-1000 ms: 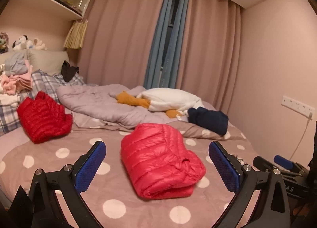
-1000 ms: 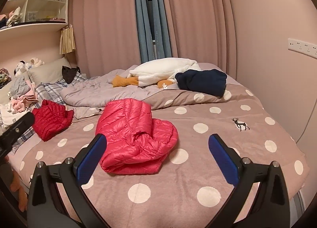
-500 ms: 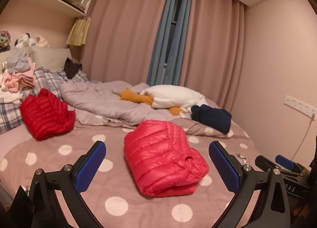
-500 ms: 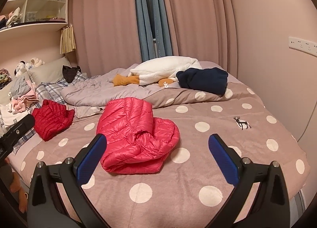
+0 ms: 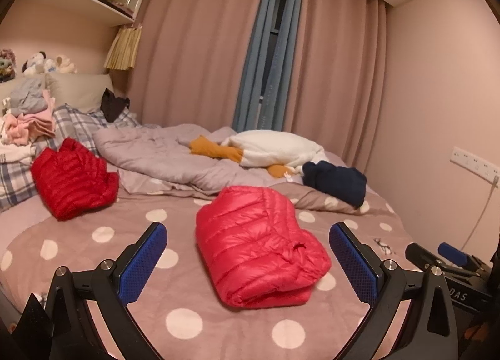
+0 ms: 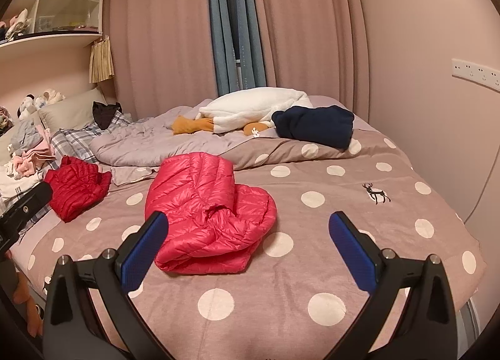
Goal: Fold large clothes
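Nearest the cameras: left gripper [image 5: 248, 249] and right gripper [image 6: 248, 236], each with 2 blue-padded fingers spread wide, clamped on nothing, both held above the bed and clear of it.
Bed cover: mauve quilt with white polka dots [image 6: 281, 285], flat under both grippers.
Task's thing: bright red quilted down jacket [image 5: 259, 247], folded into a thick bundle, lying loose on the dotted quilt just ahead of the grippers and touched by neither.
Change: over the last second both views have drawn back and risen slightly, while the bundle kept its shape; I judge this fold finished and released.
Further left: darker red quilted down jacket [image 5: 72, 180], crumpled near the plaid pillow [image 5: 15, 180], likely the next piece.
Far side: rumpled grey duvet [image 5: 165, 157], white plush goose with orange feet [image 5: 275, 149], folded navy garment [image 5: 337, 182].
Next move, as a guess: reach left for the crumpled jacket and spread it flat.
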A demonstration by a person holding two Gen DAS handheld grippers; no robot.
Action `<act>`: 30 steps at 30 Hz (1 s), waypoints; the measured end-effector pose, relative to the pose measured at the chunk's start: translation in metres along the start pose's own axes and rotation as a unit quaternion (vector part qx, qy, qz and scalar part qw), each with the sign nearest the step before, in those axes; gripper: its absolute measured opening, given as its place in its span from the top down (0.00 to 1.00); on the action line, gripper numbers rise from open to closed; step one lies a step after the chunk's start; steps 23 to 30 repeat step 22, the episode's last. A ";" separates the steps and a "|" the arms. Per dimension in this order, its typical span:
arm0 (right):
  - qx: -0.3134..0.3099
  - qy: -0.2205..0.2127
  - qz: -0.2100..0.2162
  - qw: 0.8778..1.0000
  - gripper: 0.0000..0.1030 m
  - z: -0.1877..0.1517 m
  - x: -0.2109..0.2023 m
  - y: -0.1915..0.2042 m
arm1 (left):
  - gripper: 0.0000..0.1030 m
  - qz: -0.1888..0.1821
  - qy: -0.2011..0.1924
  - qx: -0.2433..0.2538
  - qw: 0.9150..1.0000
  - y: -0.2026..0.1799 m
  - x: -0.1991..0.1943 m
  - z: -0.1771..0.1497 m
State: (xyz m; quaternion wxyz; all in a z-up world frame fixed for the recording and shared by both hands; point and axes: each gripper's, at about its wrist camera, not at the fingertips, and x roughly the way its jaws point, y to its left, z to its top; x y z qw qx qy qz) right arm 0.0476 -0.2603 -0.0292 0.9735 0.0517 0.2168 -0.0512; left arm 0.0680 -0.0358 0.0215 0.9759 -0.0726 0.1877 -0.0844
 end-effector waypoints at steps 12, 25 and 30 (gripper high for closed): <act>0.009 0.003 -0.015 1.000 0.00 0.001 0.000 -0.010 | 0.00 0.010 0.006 -0.006 1.000 0.004 0.001 0.001; 0.016 0.010 -0.022 1.000 0.00 0.001 0.005 -0.006 | 0.00 0.015 0.010 -0.006 1.000 0.010 0.002 0.002; 0.016 0.010 -0.022 1.000 0.00 0.001 0.005 -0.006 | 0.00 0.015 0.010 -0.006 1.000 0.010 0.002 0.002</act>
